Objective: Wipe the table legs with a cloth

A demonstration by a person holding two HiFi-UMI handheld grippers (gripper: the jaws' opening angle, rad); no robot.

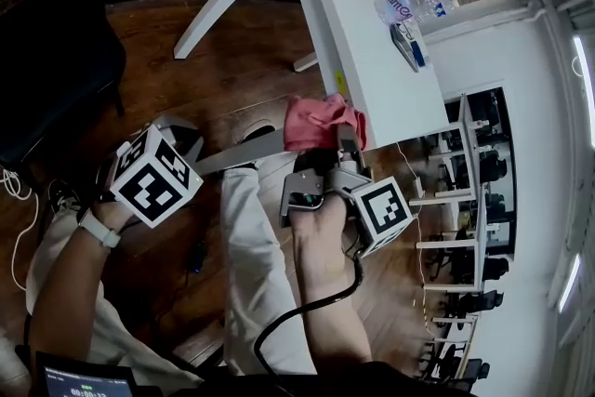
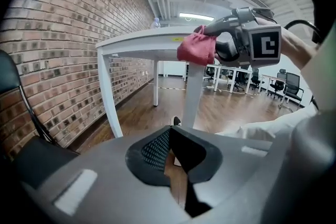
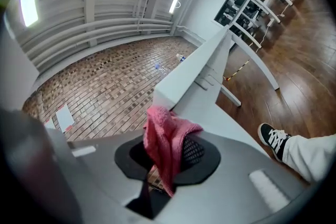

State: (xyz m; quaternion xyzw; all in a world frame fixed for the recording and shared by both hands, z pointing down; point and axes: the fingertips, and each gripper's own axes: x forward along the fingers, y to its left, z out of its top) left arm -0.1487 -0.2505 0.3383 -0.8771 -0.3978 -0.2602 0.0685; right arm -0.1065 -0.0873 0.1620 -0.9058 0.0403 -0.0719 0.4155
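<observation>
- Jaws of the left gripper (image 2: pixel 170 136), in the left gripper view, meet at their tips with nothing between them. This gripper hangs low, well apart from the table (image 2: pixel 142 42). Ahead of it, the right gripper (image 2: pixel 210 34) presses the pink cloth (image 2: pixel 197 49) to the top of the near leg (image 2: pixel 192 97), just under the tabletop edge. Nothing touches the brick-side leg (image 2: pixel 109 97) or the far leg (image 2: pixel 155 84).
- In the right gripper view, the jaws are clamped on the cloth. A fold of it sticks out past the tips and lies against the white leg where the leg joins the tabletop. From there the leg slopes down toward the wooden floor, with a shoe (image 3: pixel 273 139) near its foot.
- In the head view, the cloth is bunched at the table's corner, and the left gripper is off to the side, taking no part. A bottle (image 1: pixel 414 5) lies on the tabletop.
- Judged from all three views, the wiping is at the very top of one leg, so the whole length of that leg below the cloth looks left to do. Whether the other legs have been wiped cannot be told, since no dirt or wet mark shows on them.
</observation>
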